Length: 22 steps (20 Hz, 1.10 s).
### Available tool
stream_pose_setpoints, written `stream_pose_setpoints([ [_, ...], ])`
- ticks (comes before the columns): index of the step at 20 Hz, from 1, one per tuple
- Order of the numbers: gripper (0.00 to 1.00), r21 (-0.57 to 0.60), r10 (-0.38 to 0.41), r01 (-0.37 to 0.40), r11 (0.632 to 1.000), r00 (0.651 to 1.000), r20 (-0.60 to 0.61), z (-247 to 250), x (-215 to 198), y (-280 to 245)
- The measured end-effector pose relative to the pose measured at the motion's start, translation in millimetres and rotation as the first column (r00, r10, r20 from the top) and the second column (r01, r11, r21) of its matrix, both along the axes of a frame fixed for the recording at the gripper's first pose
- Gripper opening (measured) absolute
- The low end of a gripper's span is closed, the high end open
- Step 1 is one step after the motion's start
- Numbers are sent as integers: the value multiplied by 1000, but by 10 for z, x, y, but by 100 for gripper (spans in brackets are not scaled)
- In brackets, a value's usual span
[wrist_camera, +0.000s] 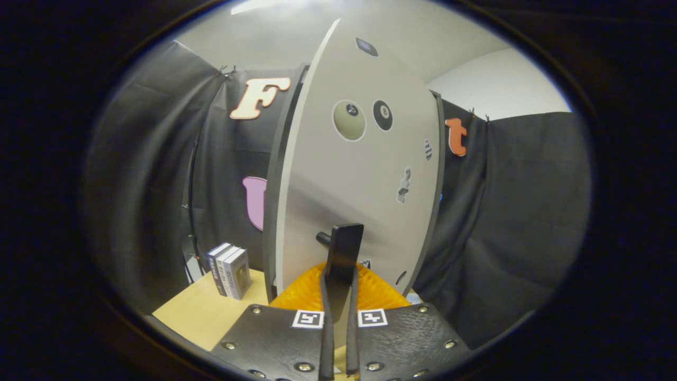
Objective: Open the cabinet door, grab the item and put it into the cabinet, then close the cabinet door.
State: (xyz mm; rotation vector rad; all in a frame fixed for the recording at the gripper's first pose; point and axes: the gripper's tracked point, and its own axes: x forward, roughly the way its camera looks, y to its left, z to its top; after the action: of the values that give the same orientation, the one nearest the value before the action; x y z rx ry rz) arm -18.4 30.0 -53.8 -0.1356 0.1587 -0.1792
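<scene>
Tongs found drawn together, clamped on the dark handle of the cabinet door. Door seen standing ajar, its pale face carrying several stickers above the handle. Orange item noted directly below the handle, at the foot of the door, partly hidden behind the tongs. Set of books observed upright on the wooden bench, well apart from the door on its hinge-edge side. Cabinet interior not visible.

Recording booth, black cloth wall, cabinet
</scene>
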Motion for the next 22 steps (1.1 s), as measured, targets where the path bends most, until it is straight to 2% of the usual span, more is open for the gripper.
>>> stream_pose_setpoints([
  [14, 8, -16, -102, 102, 995, 995, -16, 10, -402, -473],
  [22, 8, -14, -235, 234, 972, 970, -63, -81, -730, -982],
])
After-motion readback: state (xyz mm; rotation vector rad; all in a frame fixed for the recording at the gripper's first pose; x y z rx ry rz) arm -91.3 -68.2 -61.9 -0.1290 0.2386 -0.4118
